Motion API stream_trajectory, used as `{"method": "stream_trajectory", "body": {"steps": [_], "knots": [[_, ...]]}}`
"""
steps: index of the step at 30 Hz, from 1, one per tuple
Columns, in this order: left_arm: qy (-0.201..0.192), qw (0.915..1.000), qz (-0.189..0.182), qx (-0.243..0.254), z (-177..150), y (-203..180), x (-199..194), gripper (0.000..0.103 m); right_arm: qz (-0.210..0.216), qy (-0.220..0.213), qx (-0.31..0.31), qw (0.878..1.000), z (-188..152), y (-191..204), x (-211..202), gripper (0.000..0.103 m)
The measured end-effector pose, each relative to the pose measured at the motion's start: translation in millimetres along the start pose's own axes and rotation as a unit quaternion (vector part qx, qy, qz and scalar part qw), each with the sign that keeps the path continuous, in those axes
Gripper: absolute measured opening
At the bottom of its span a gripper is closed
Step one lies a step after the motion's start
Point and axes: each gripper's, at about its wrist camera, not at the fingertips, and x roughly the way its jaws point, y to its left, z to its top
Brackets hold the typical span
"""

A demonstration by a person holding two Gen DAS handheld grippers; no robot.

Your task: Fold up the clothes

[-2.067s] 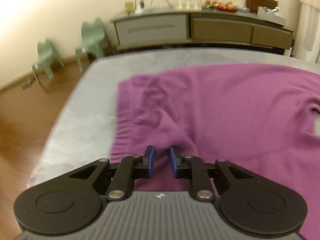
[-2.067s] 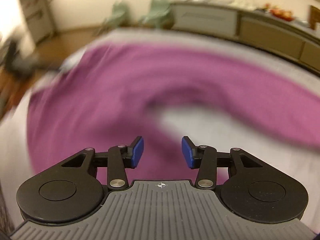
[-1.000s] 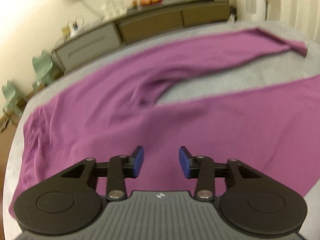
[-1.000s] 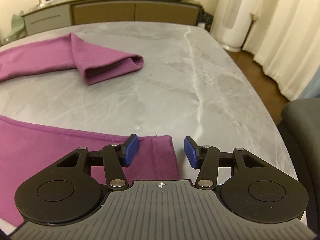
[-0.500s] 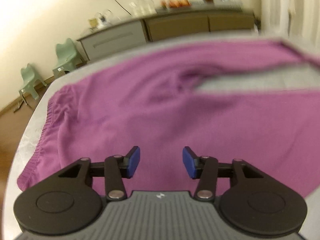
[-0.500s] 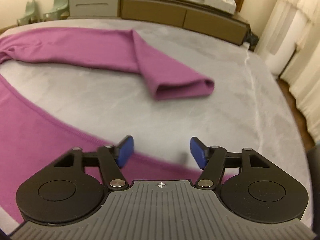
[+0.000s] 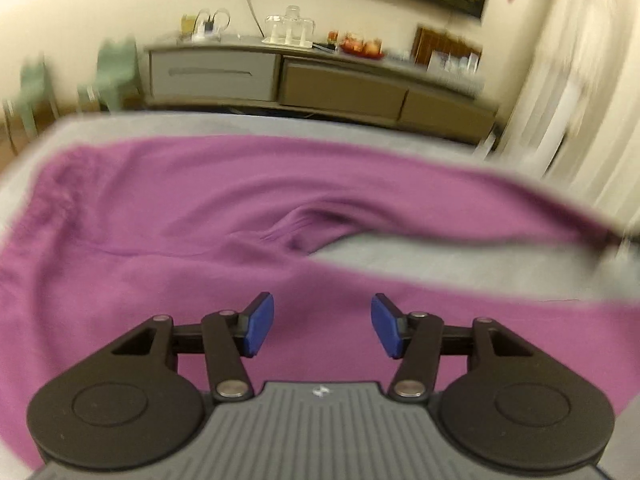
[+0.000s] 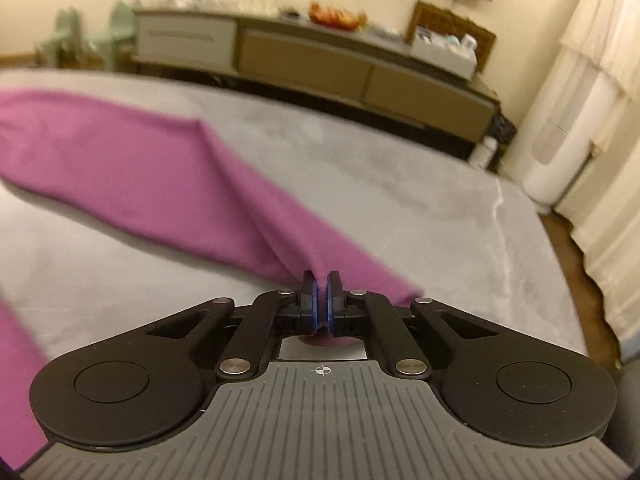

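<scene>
A purple garment (image 7: 168,216) lies spread on the grey table (image 7: 440,264). It looks like trousers, with two legs running to the right. My left gripper (image 7: 322,326) is open and empty, hovering over the near leg close to the crotch fold. In the right wrist view the far leg (image 8: 132,168) runs from the left to my right gripper (image 8: 321,294), which is shut on the end of that leg and holds it just above the table (image 8: 420,200). The near leg's edge (image 8: 16,360) shows at the bottom left.
A long low sideboard (image 7: 312,80) with glassware and fruit stands against the far wall. Two small green chairs (image 7: 116,68) stand at its left. A white appliance (image 8: 560,148) and curtains are at the right. The table's right edge (image 8: 560,280) drops to wooden floor.
My right gripper has moved forward to the end of the far leg and shut on it. My left gripper has stayed open and turned rightward over the garment.
</scene>
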Motion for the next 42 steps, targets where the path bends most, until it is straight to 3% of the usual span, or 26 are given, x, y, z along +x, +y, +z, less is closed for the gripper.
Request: {"method": "stream_trajectory", "body": {"steps": [2,4,6,8,10,13,16,19,23,28,29,30,31,32,33,36,38,41,42], "knots": [[-0.014,0.9969,-0.046,-0.063,15,-5,3,0.059,0.02,-0.031,-0.019,0.999,-6,-9,-41,0.002],[-0.03,0.9876,-0.096,-0.12,32,-18,12,0.072,0.036,-0.052,-0.027,0.998,-22,-18,-75,0.002],[-0.029,0.9791,-0.137,-0.147,49,-41,35,0.076,0.04,-0.053,-0.024,0.998,-40,-25,-86,0.002],[-0.011,0.9773,-0.156,-0.143,62,-69,66,0.078,0.039,-0.044,-0.019,0.998,-55,-31,-89,0.002],[0.016,0.9775,-0.153,-0.145,71,-91,103,0.078,0.043,-0.035,-0.012,0.998,-68,-36,-88,0.002],[0.056,0.9775,-0.102,-0.176,71,-98,143,0.074,0.045,-0.028,-0.001,0.999,-77,-44,-83,0.002],[0.042,0.9623,-0.136,-0.232,53,-78,144,0.076,0.049,-0.032,0.011,0.998,-79,-48,-80,0.002],[0.044,0.957,-0.127,-0.257,45,-58,150,0.076,0.053,-0.035,0.016,0.998,-77,-52,-77,0.002],[0.045,0.9484,-0.138,-0.282,58,-45,170,0.076,0.059,-0.04,0.025,0.997,-72,-57,-72,0.002],[0.049,0.9478,-0.131,-0.287,60,-51,181,0.074,0.067,-0.051,0.05,0.995,-71,-66,-73,0.002],[0.047,0.9466,-0.131,-0.291,60,-49,182,0.072,0.069,-0.053,0.054,0.995,-70,-68,-74,0.002],[0.045,0.9453,-0.131,-0.295,61,-47,182,0.06,0.071,-0.055,0.059,0.994,-70,-69,-74,0.002],[0.045,0.9441,-0.128,-0.301,62,-44,182,0.028,0.074,-0.058,0.063,0.994,-69,-70,-75,0.002],[0.046,0.9448,-0.124,-0.3,66,-41,184,0.011,0.075,-0.058,0.066,0.993,-68,-71,-75,0.002],[0.047,0.9455,-0.12,-0.299,71,-39,186,0.002,0.073,-0.055,0.064,0.994,-67,-69,-73,0.002],[0.017,0.9518,-0.124,-0.28,81,-41,161,0.002,0.054,-0.06,0.059,0.995,-63,-68,-68,0.002],[-0.012,0.9548,-0.137,-0.264,73,-46,123,0.002,0.043,-0.081,0.053,0.994,-60,-69,-75,0.002],[-0.042,0.9601,-0.158,-0.226,22,-53,38,0.002,0.043,-0.122,-0.009,0.992,-69,-61,-113,0.002],[-0.032,0.9643,-0.153,-0.214,-7,-55,16,0.002,0.041,-0.127,-0.043,0.99,-77,-56,-126,0.002]]}}
